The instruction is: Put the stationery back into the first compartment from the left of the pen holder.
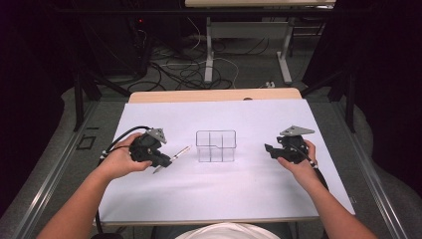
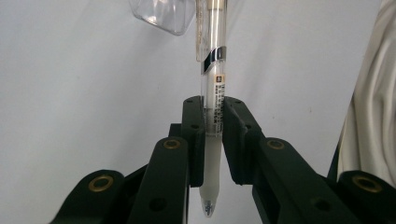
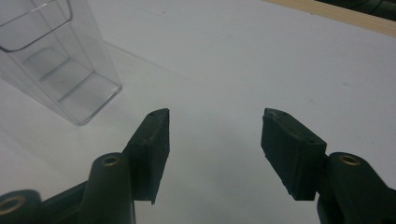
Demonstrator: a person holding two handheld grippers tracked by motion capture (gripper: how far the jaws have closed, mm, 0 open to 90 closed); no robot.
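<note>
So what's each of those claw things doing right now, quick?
Left gripper: shut on the pen.
Right gripper: open, nothing between its jaws, near the clear organizer.

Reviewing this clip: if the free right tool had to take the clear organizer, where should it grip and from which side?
Probably the top rim of the clear organizer, from above, straddling one thin upright wall or divider. It stands upright and open-topped, and looks wider than the open right tool, so the whole box likely won't fit. The left tool holds the pen.

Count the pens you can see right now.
1. A clear-barrelled pen with a white grip is clamped in the left gripper, just left of the clear plastic compartment organiser. The organiser's compartments look empty.
</note>
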